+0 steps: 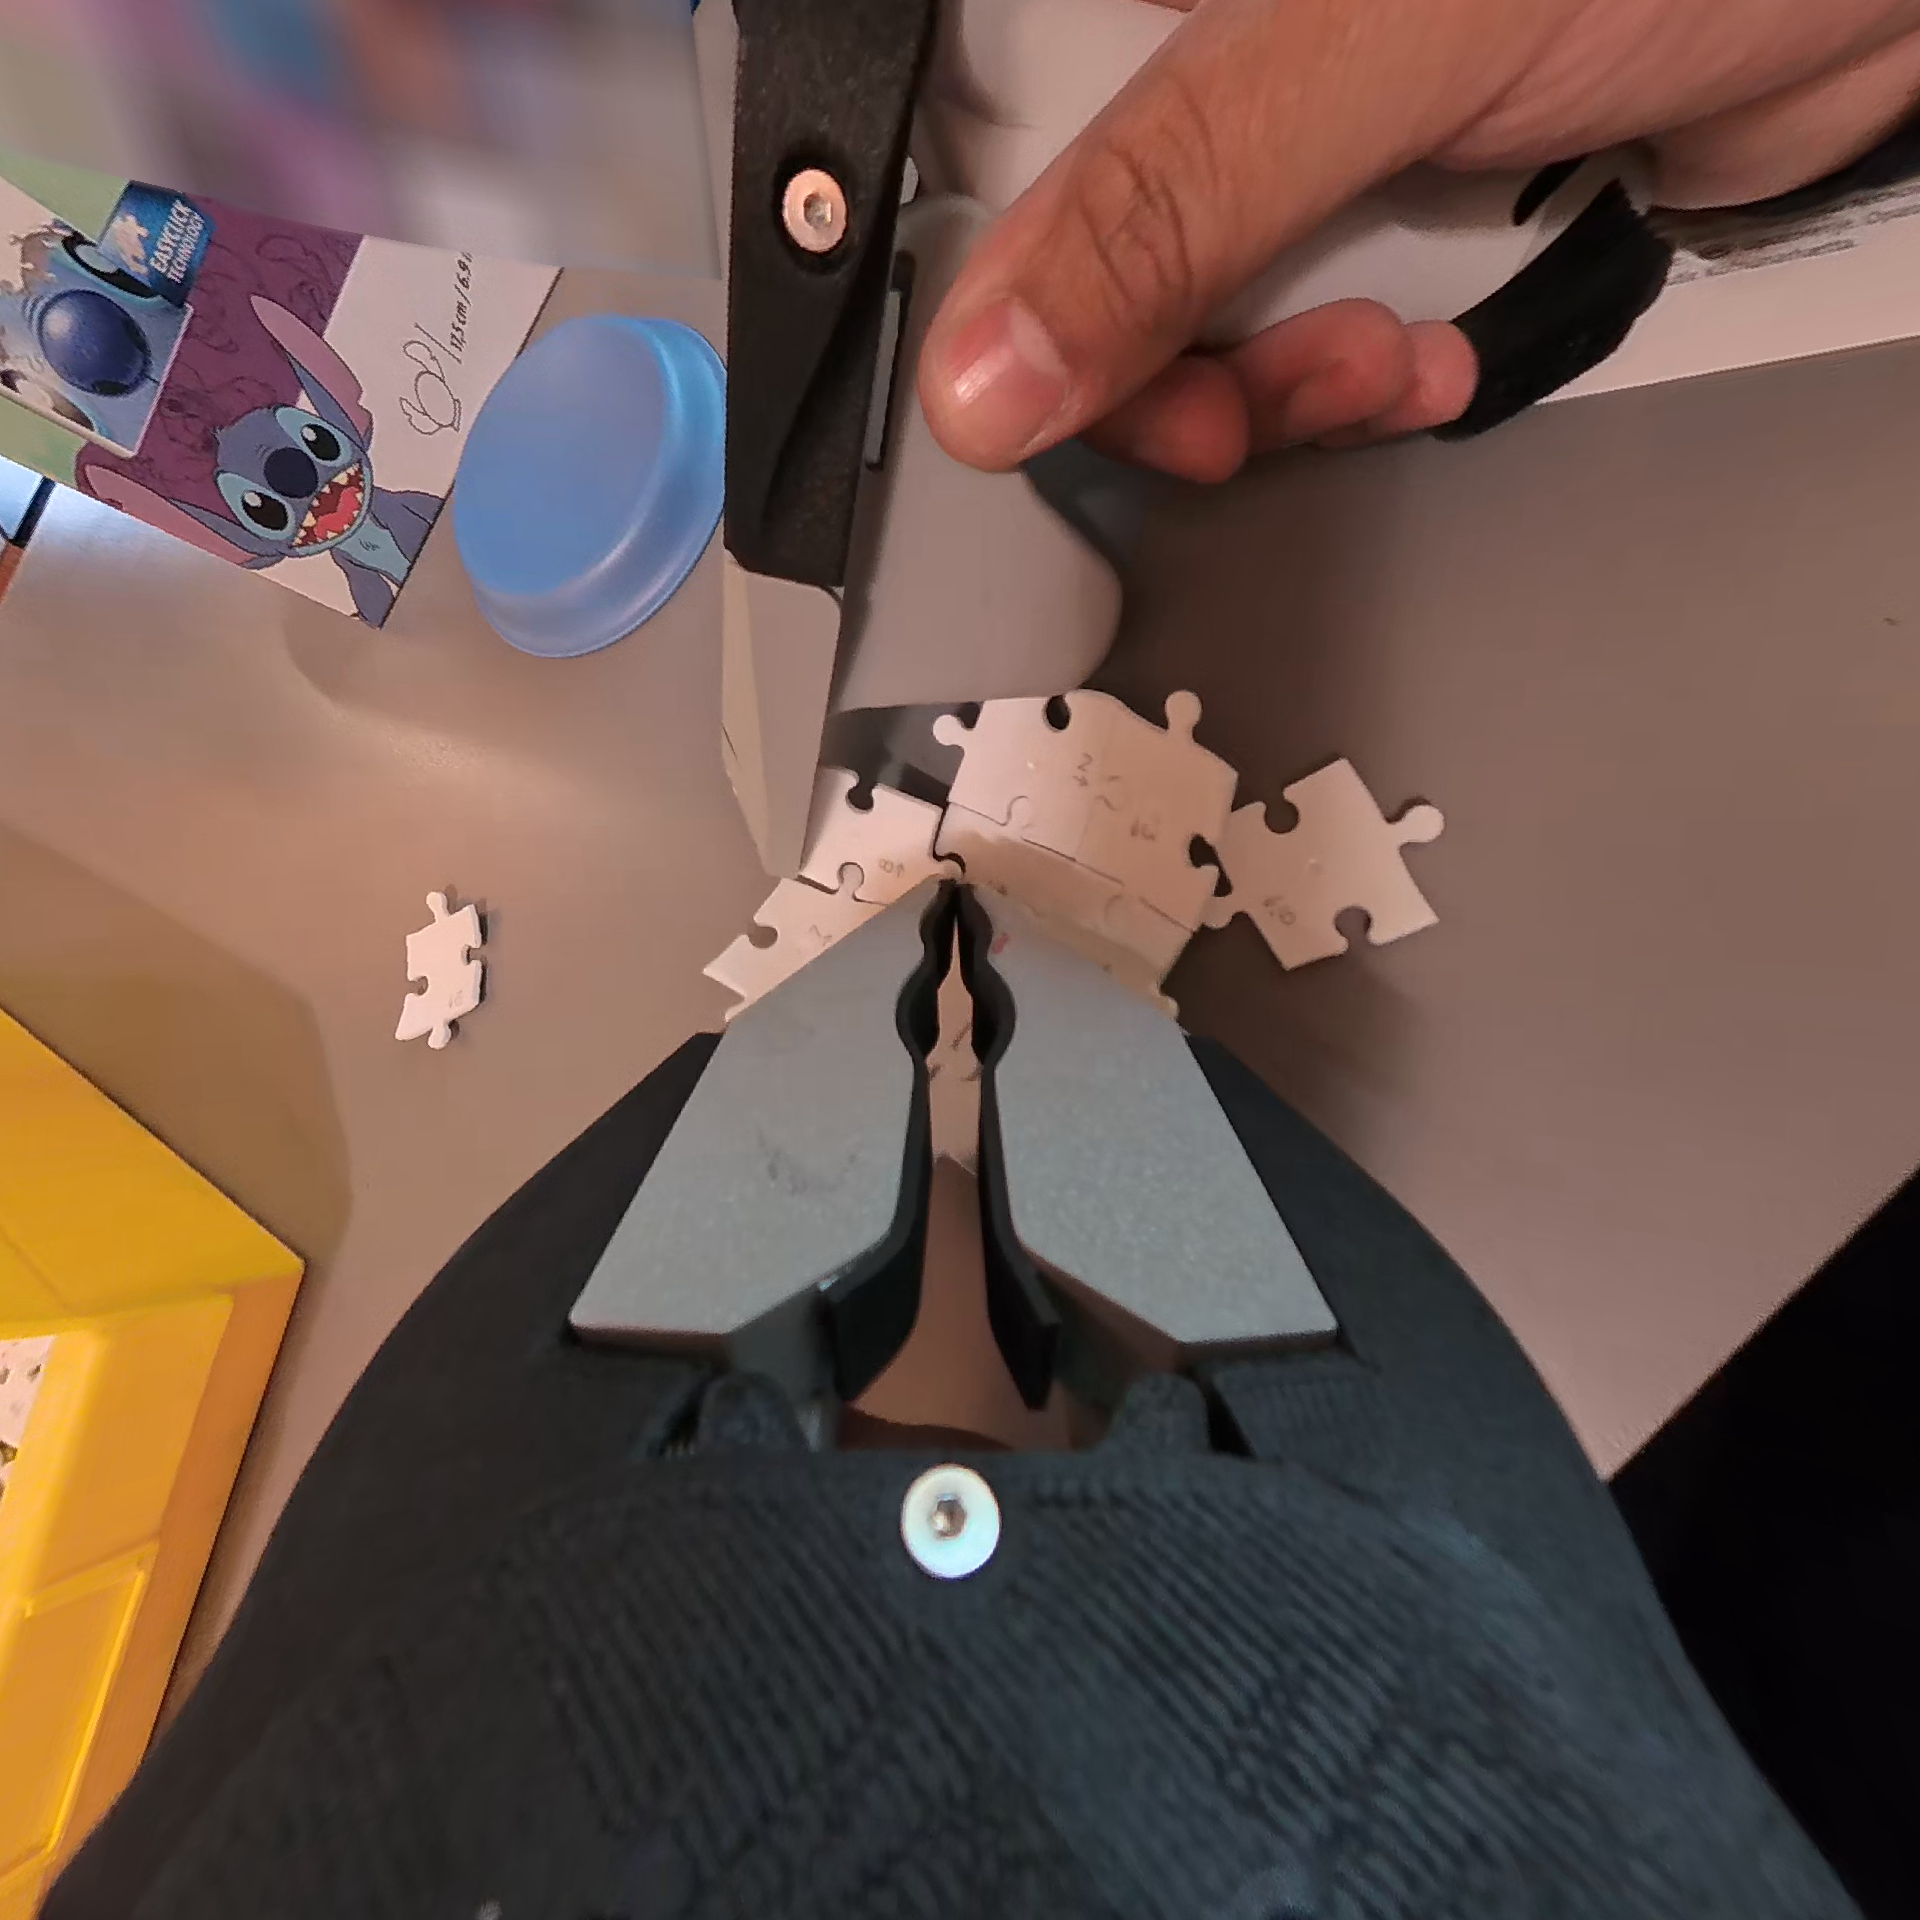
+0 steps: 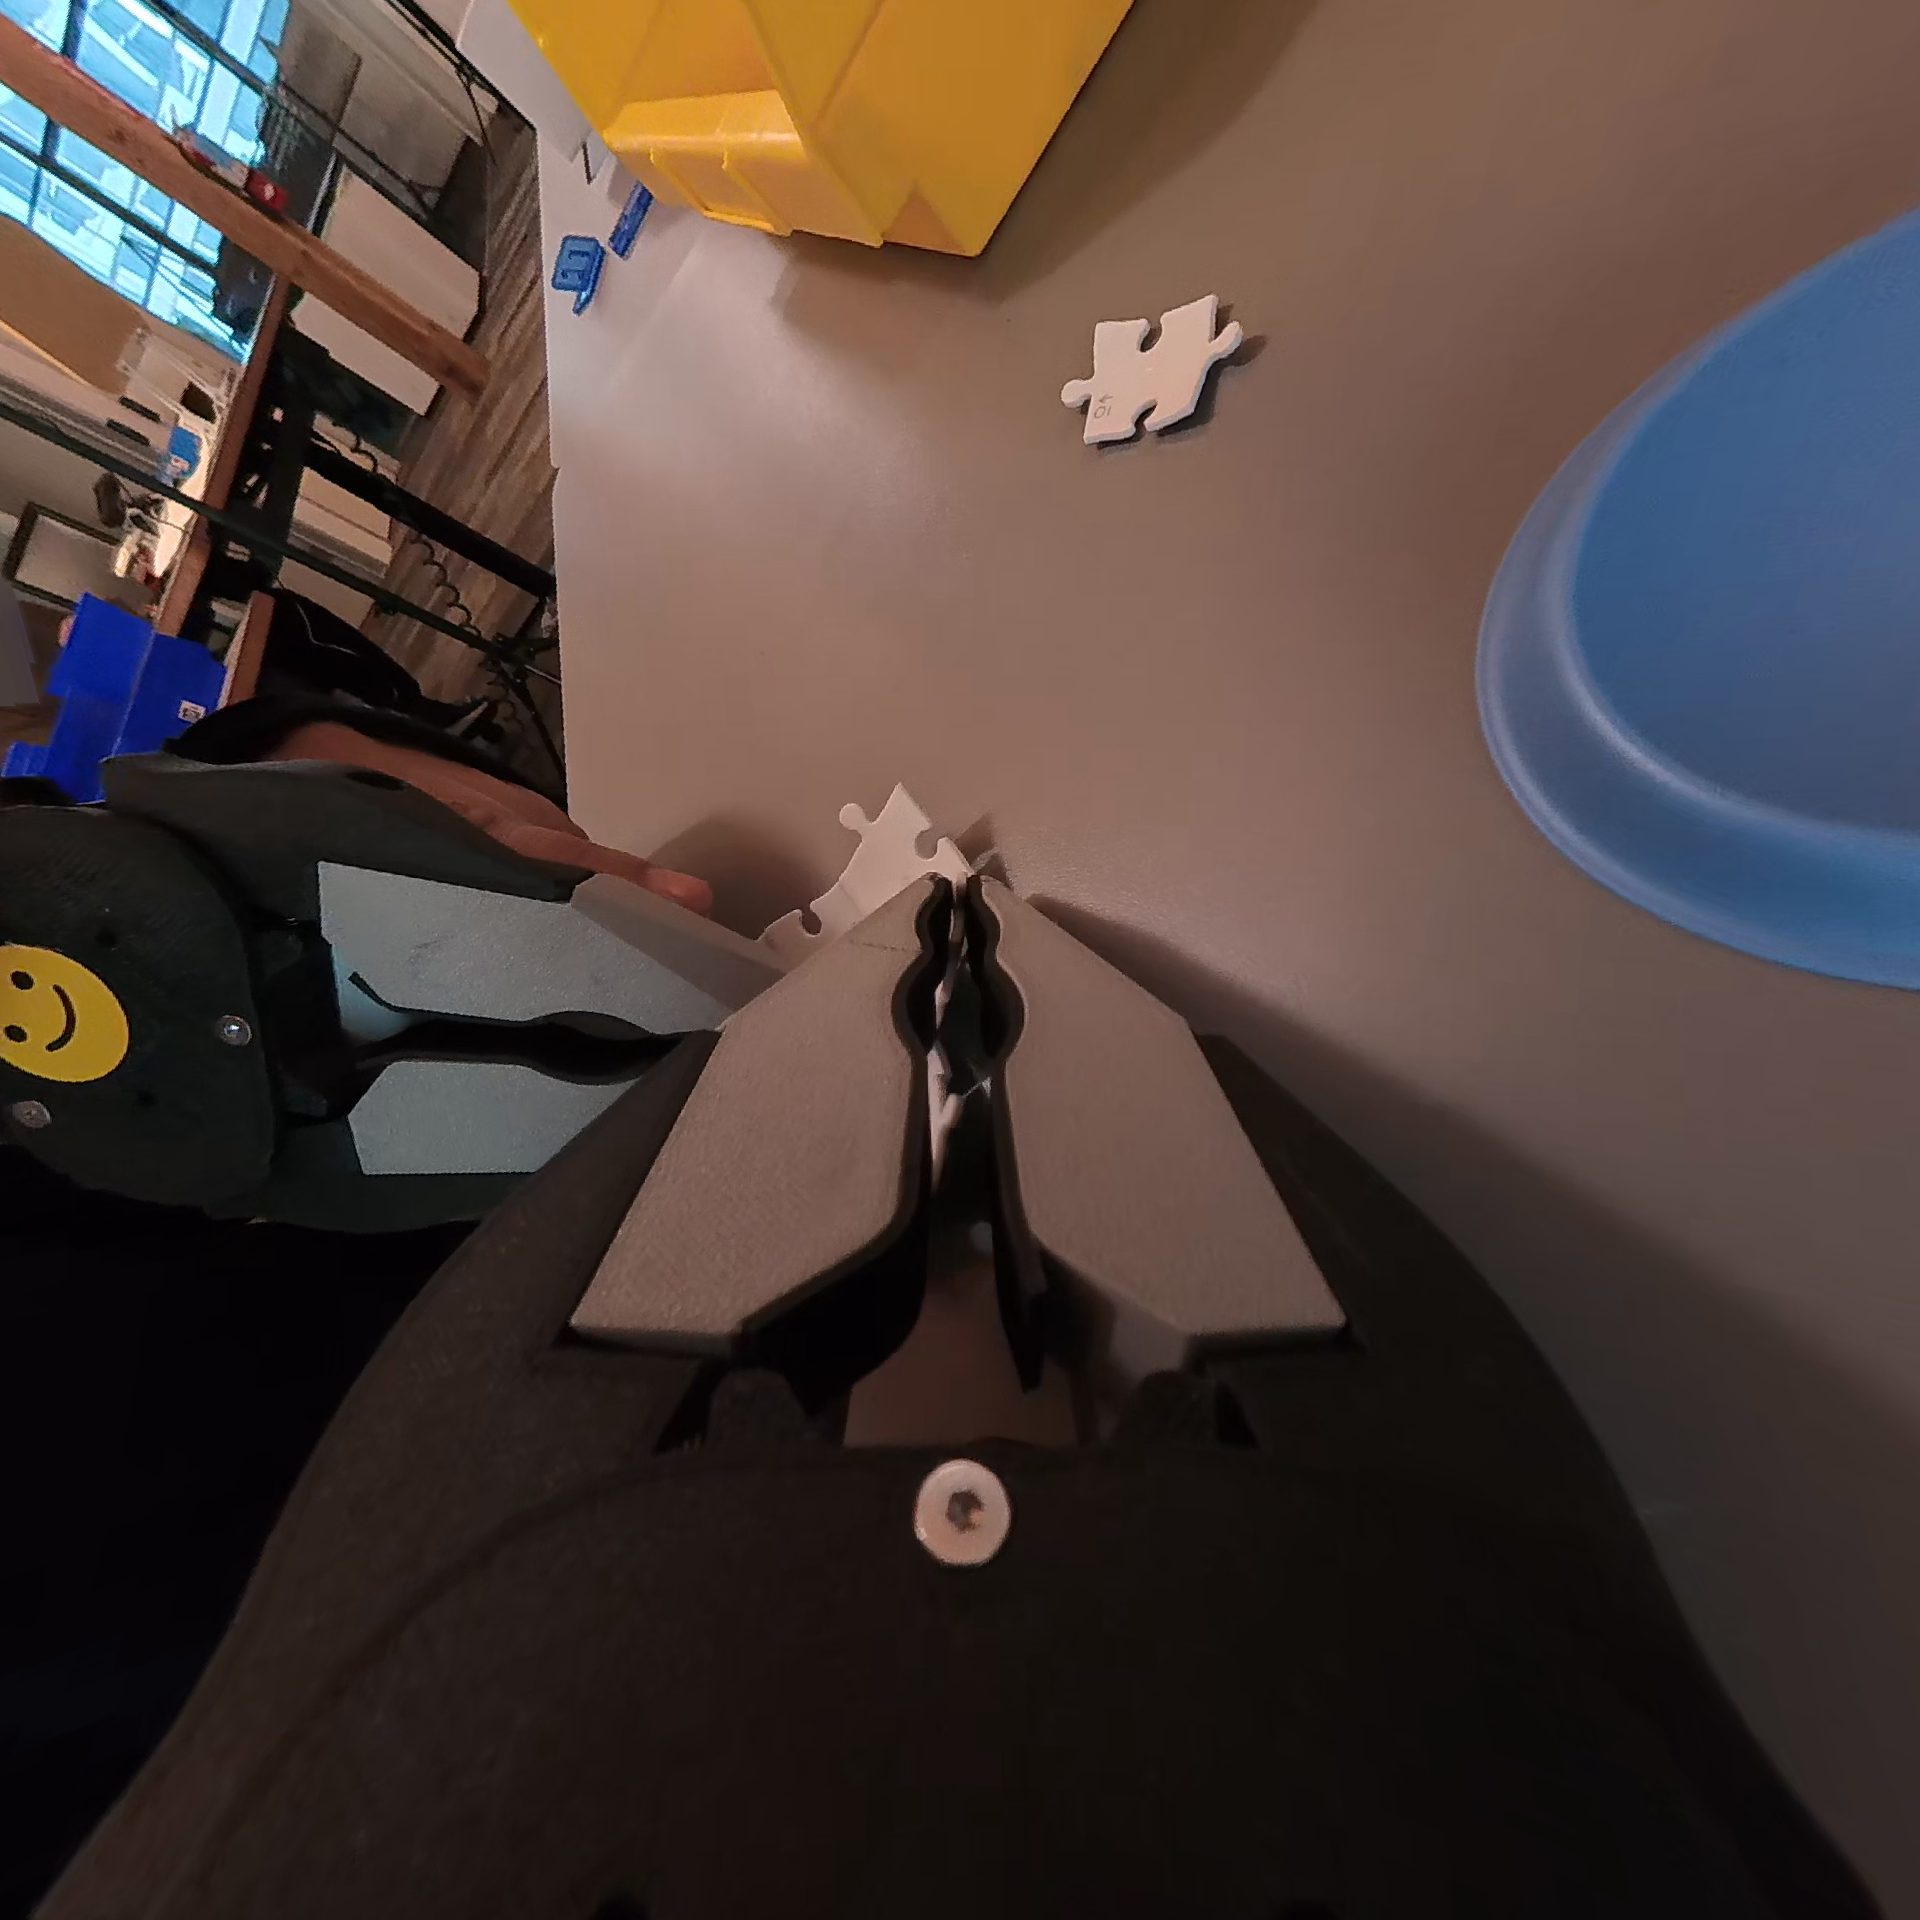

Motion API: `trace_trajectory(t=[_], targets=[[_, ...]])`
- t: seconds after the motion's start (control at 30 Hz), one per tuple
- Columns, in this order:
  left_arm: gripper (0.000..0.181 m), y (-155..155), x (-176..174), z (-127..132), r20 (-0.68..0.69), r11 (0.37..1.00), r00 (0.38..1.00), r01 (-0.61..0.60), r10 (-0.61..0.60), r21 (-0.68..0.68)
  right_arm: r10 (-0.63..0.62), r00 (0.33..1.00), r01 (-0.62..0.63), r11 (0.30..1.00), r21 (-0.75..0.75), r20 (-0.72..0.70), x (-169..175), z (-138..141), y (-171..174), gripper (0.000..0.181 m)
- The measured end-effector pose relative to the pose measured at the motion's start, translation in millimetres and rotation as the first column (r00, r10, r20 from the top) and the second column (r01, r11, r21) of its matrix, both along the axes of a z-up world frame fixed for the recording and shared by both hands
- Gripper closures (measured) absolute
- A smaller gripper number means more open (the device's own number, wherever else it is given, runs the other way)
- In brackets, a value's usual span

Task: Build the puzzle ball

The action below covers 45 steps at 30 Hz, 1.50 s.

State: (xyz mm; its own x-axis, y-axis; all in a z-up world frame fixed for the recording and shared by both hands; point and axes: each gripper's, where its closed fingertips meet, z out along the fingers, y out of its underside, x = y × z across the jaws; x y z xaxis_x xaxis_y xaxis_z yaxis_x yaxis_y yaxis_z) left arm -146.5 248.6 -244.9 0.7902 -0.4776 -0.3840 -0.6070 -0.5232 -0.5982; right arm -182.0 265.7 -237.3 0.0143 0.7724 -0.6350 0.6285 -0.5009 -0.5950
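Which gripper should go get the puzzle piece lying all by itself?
Probably the right gripper: the lone piece lies straight ahead of it. The left gripper is shut on the joined pieces, but so is the right.

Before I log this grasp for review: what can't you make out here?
- Left wrist view: left gripper fingers cover the joined puzzle pieces' near edge.
- Right wrist view: right gripper hides most of that cluster.
- Left wrist view: yellow bin cut off by the edge.
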Motion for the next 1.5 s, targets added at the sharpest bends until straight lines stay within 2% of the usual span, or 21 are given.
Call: trace_trajectory(t=[0.3, 0.43, 0.6, 1.0, 1.17, 1.5], targets=[[0.181, 1, 5, 7, -0.016, 0.999, 0.999, 0.039, -0.039, 0.017, -0.004, 1.0, 0.004, 1.0, -0.003, 0.002, 0, 0, 1, 0.181], [0.181, 7, -5, 12, -0.04, 0.999, 0.999, 0.012, -0.01, 0.038, -0.003, 1.0, 0.003, 1.0, -0.001, 0.002, 0, 0, 0, 0.181], [0.181, 11, -7, 4, -0.049, 1.0, 0.999, 0.021, -0.021, 0.008, -0.001, 1.0, 0.001, 1.0, -0.002, 0.004, 0, -1, 0, 0.181], [0.181, 11, -5, 4, -0.038, 0.999, 0.998, 0.043, -0.043, -0.002, -0.001, 1.0, 0.001, 1.0, -0.027, 0.008, 1, -1, 0, 0.181], [0.181, 11, -4, 3, -0.074, 0.997, 0.994, 0.074, -0.075, -0.016, 0.002, 1.0, -0.002, 0.998, -0.064, 0.01, 2, -1, 0, 0.181], [0.181, 10, 0, 0, -0.082, 0.995, 0.992, 0.087, -0.092, -0.057, 0.034, 0.999, -0.034, 0.999, -0.02, -0.004, 6, 4, 1, 0.168]])
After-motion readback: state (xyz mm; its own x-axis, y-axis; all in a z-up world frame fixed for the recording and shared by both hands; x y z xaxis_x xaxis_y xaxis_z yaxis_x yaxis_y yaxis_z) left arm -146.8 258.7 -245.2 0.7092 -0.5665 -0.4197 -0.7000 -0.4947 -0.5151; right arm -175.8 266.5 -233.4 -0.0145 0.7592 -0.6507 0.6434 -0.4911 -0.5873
